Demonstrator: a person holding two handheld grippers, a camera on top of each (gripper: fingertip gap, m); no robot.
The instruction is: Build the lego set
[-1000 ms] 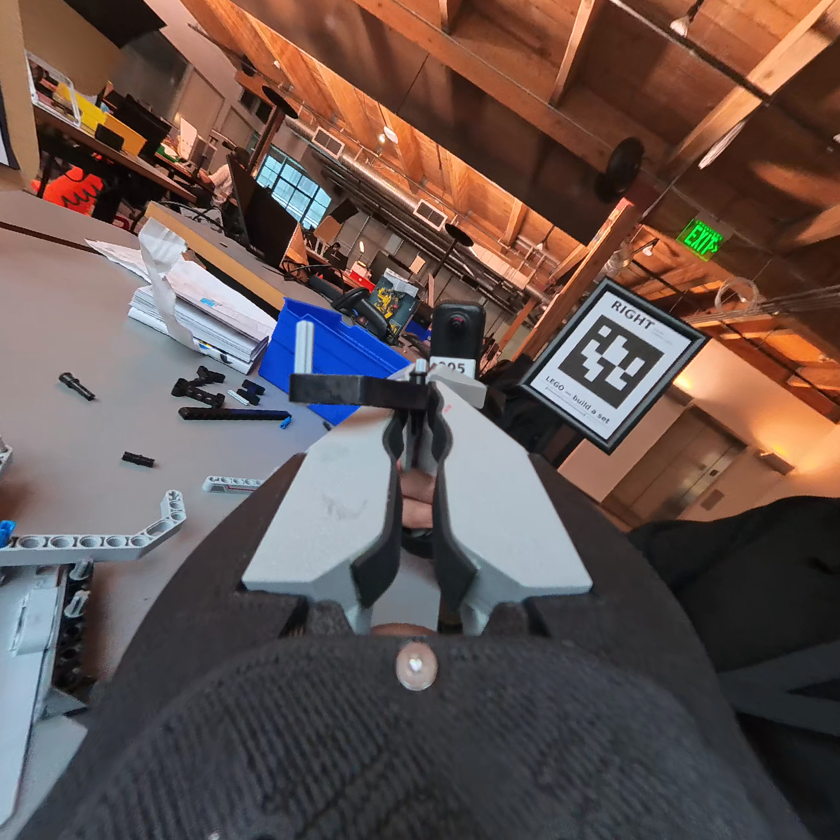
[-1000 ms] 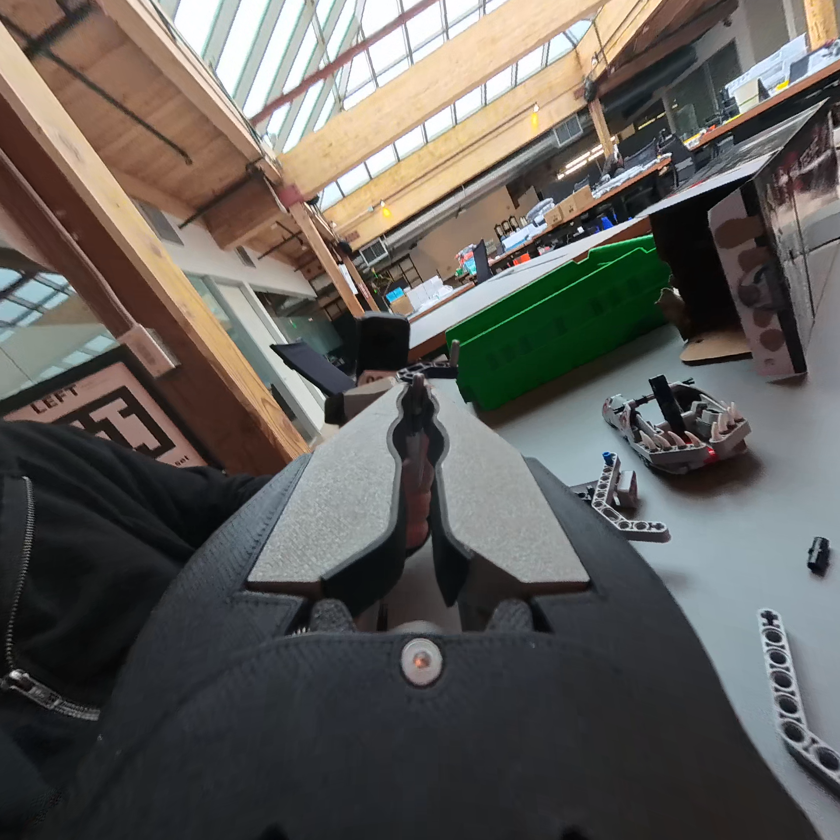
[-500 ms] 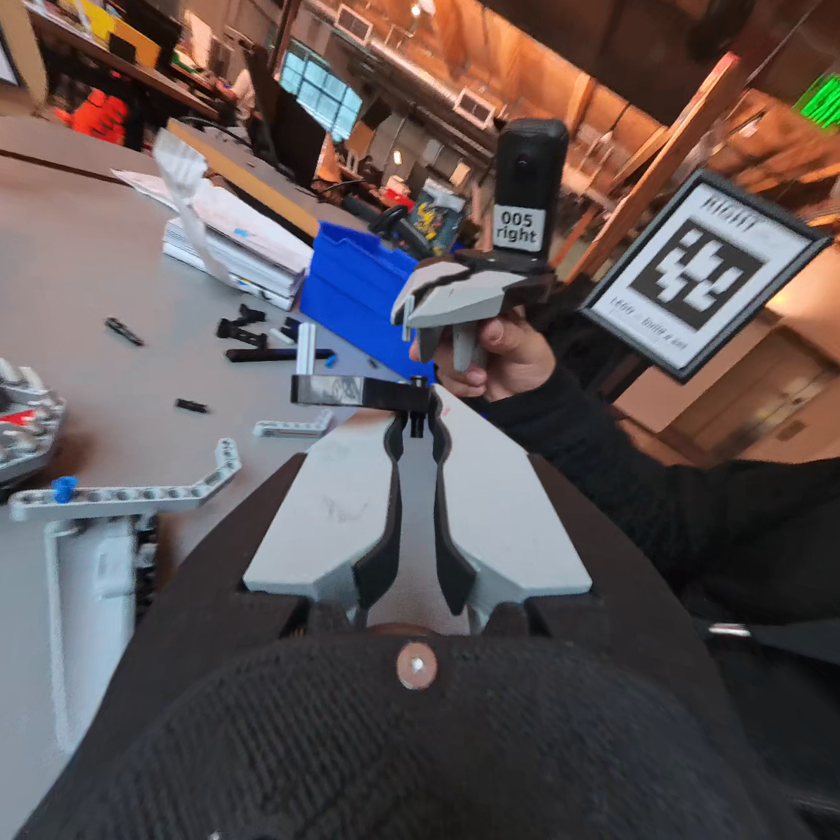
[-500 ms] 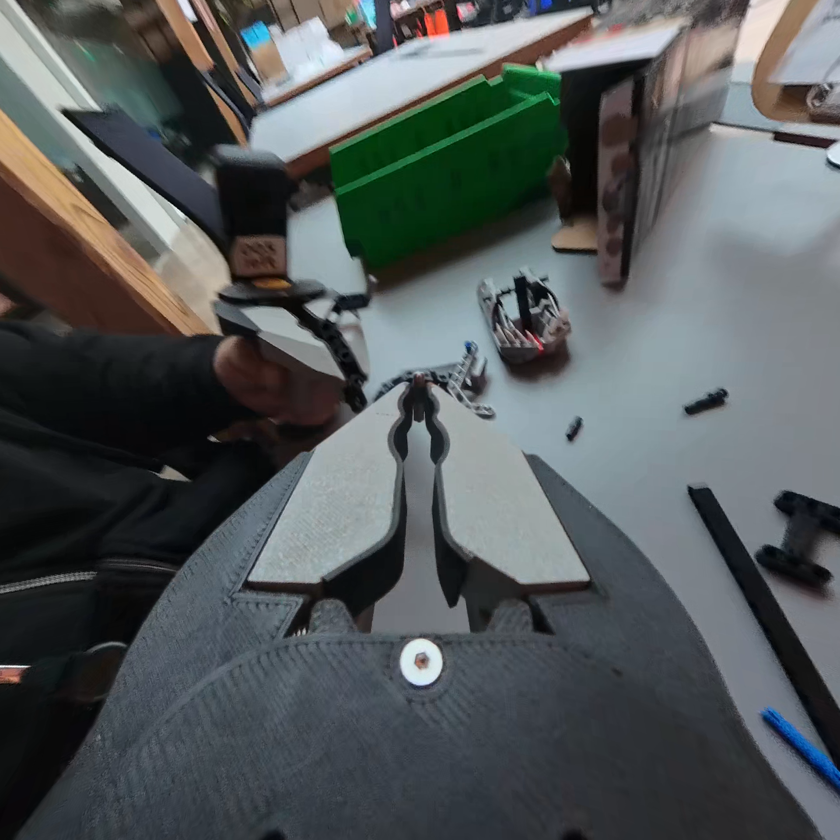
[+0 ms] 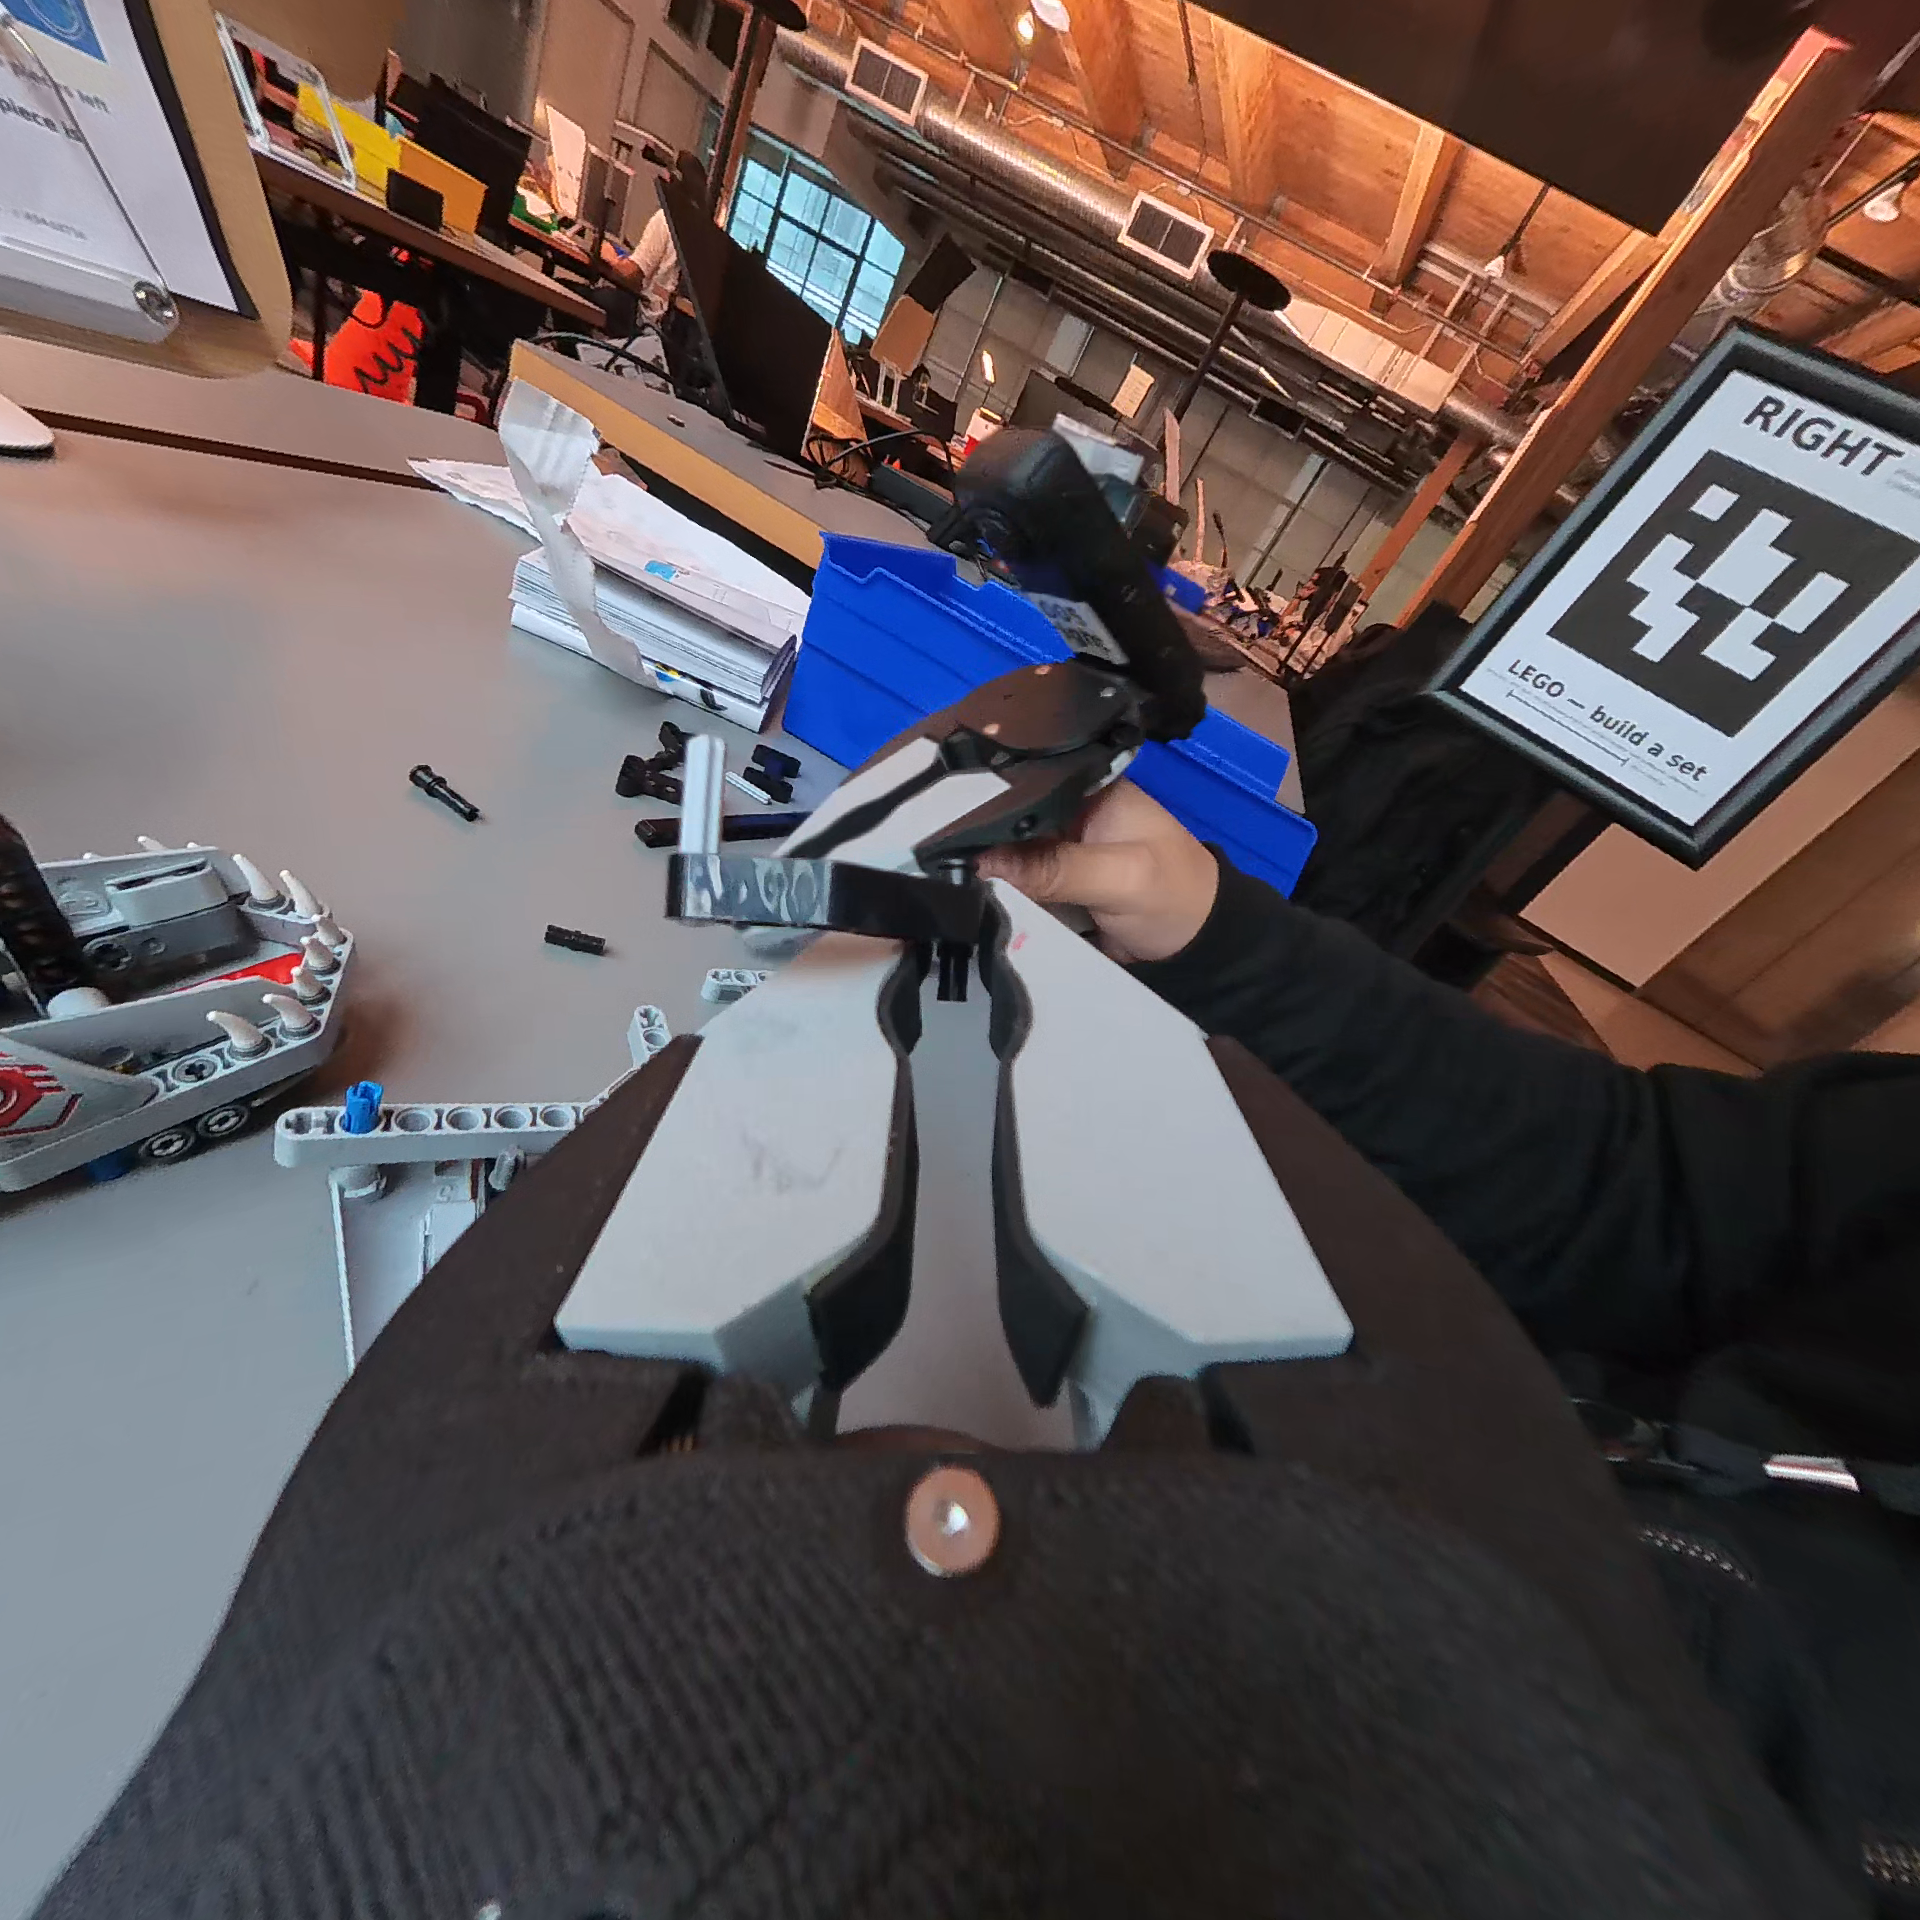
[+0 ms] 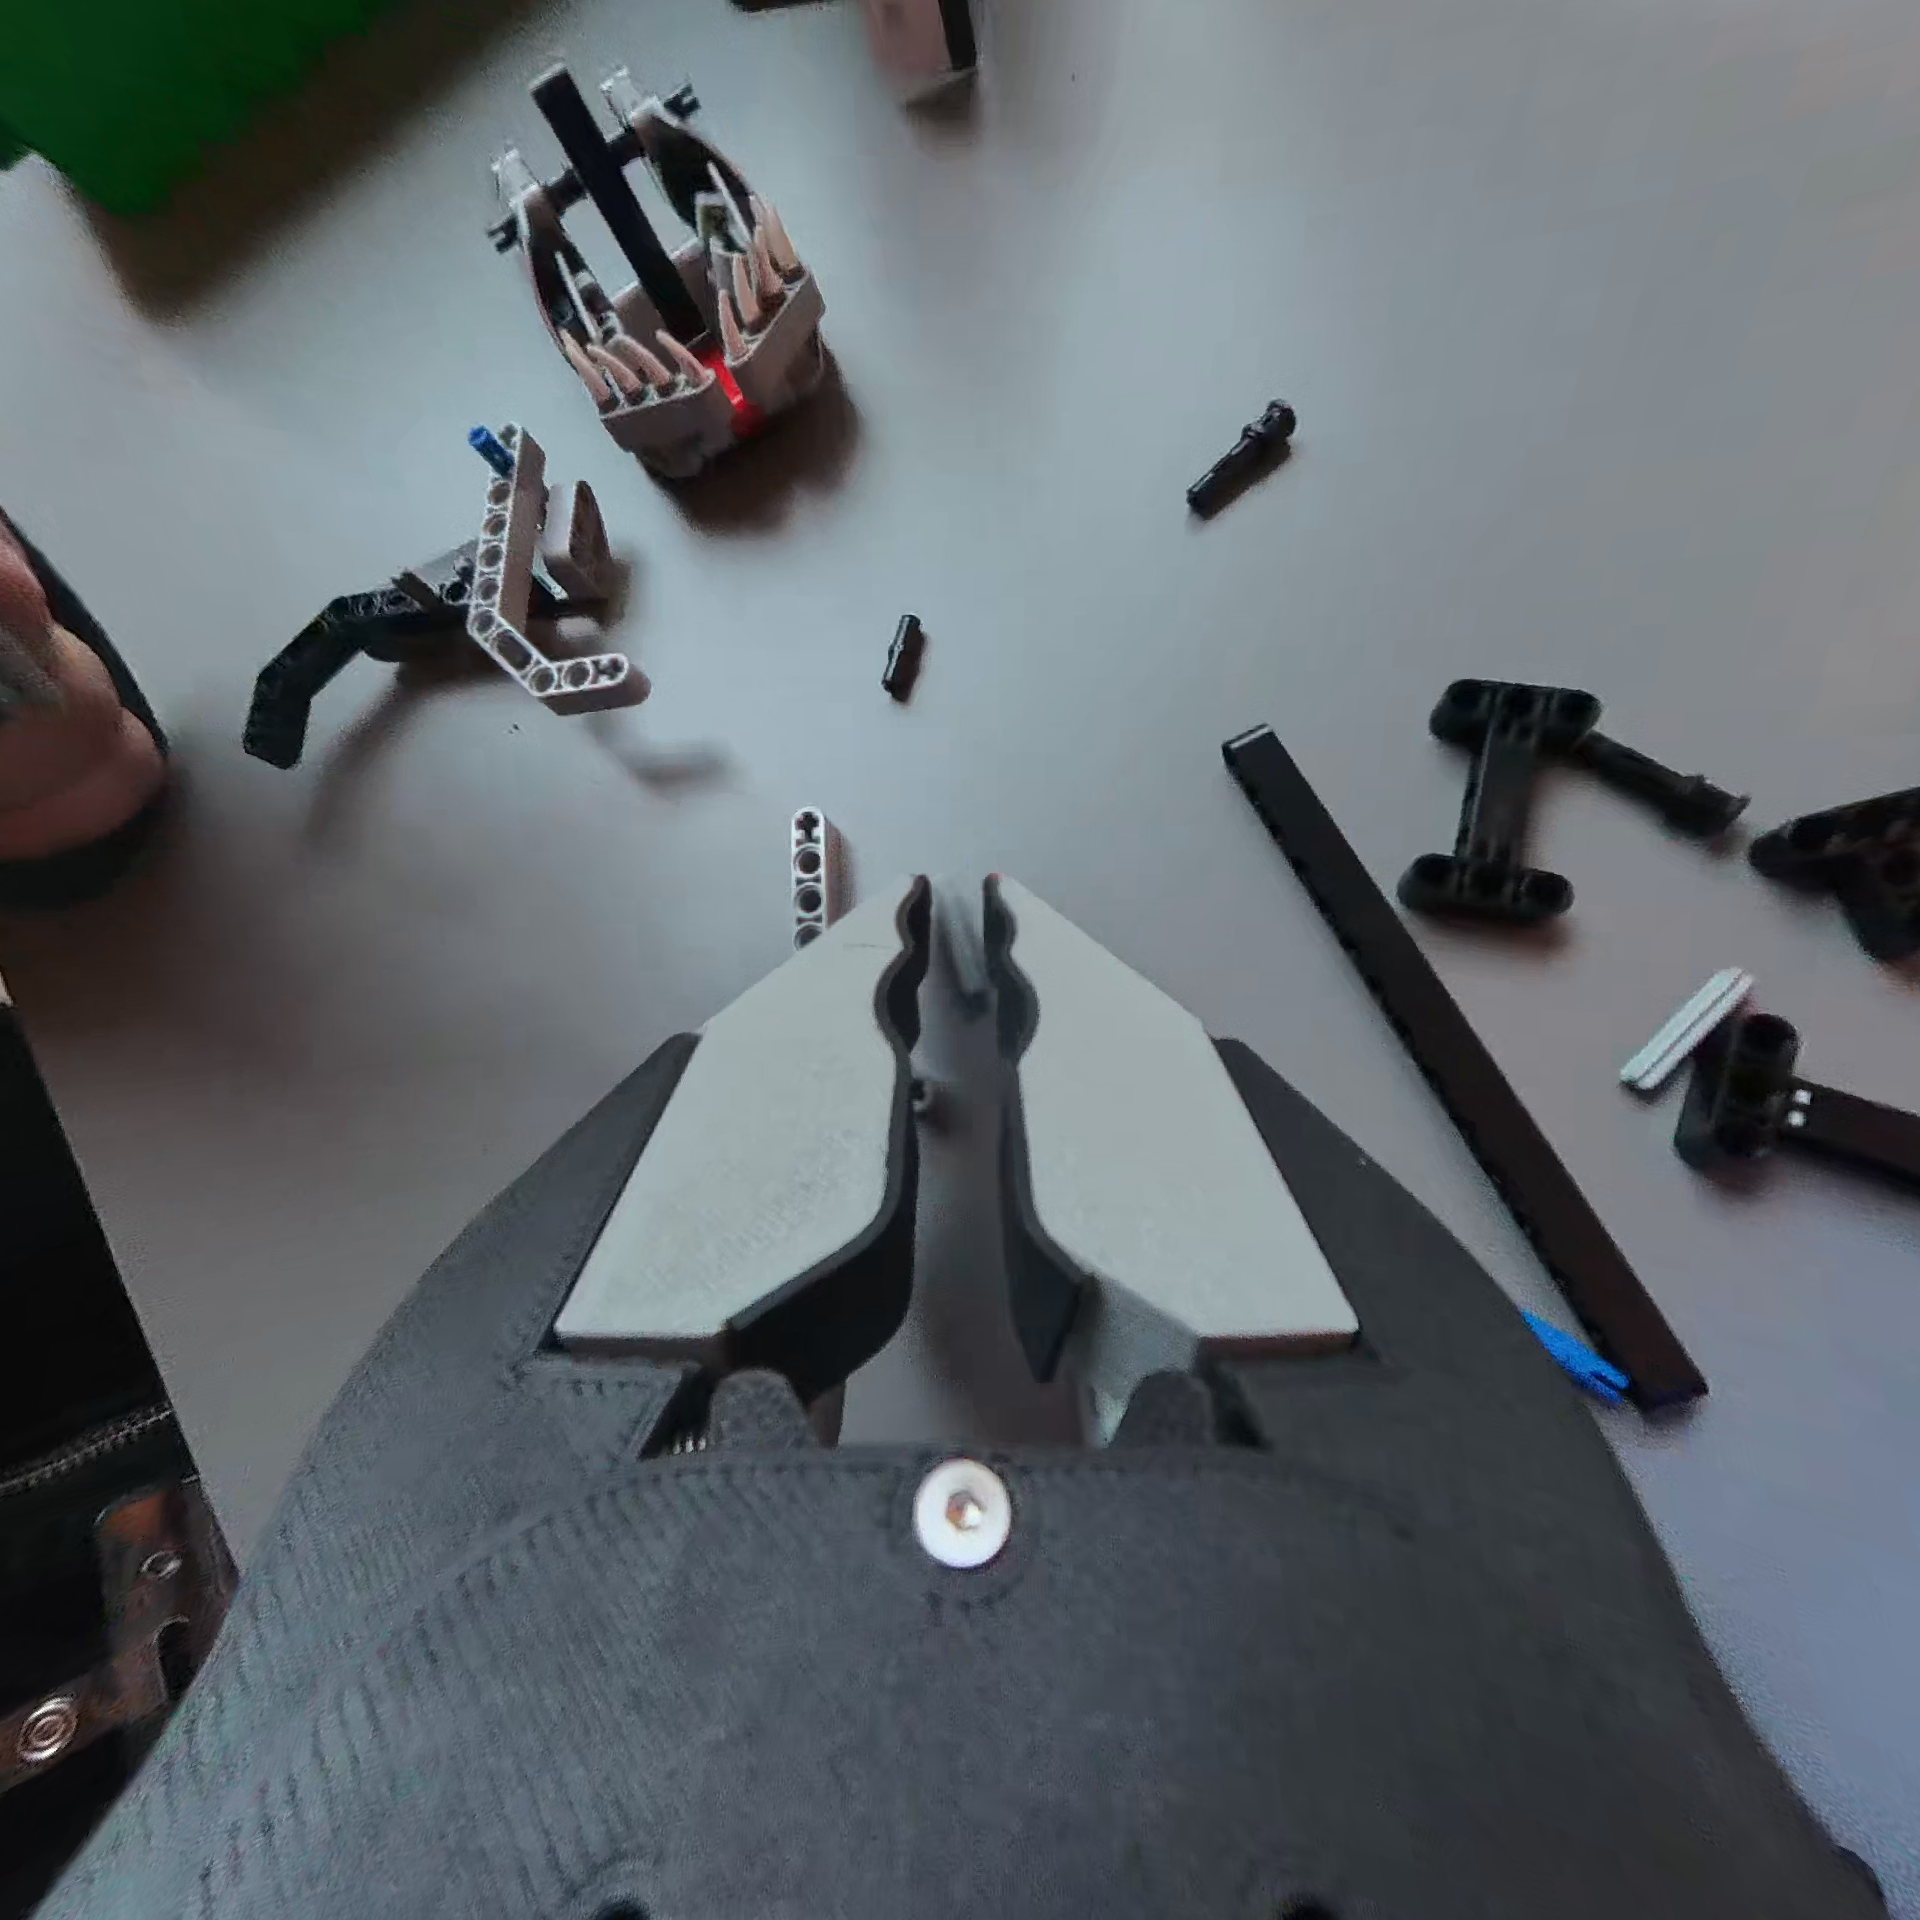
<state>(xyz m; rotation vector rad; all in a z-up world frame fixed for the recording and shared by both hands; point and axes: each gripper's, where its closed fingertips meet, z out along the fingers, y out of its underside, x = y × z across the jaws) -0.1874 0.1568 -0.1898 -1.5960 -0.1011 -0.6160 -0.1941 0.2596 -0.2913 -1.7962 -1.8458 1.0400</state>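
Your left gripper [image 5: 951,961] is clamped on a short black pin beneath a flat black lego beam [image 5: 821,891], which sticks out to the left of the tips with a pale grey axle [image 5: 700,795] standing upright at its far end. Only the left wrist view shows this piece; it is raised off the grey tabletop [image 5: 208,675].

That same view catches your right gripper [image 5: 831,831] from outside, angled down toward the table just behind the held beam, with your hand [image 5: 1101,883] on its handle. It also shows the blue plastic bin [image 5: 935,644], a stack of white papers [image 5: 665,603] and a framed black-and-white marker sign [image 5: 1714,592], none of which appear in the other view.

The right wrist view looks steeply down at the table. There your right gripper [image 6: 951,904] has its fingers slightly parted; a thin grey shape lies in the gap, too blurred to say whether it is gripped. Just left of the tips lies a short light grey beam with holes [image 6: 810,878]. Farther off sit the grey toothed model with a red stripe [image 6: 675,301], a bent light grey beam [image 6: 520,603], a long black bar [image 6: 1455,1049], a small blue piece [image 6: 1569,1351] and scattered black connectors [image 6: 1496,800].

The toothed model also shows at the left of the left wrist view [image 5: 156,997].
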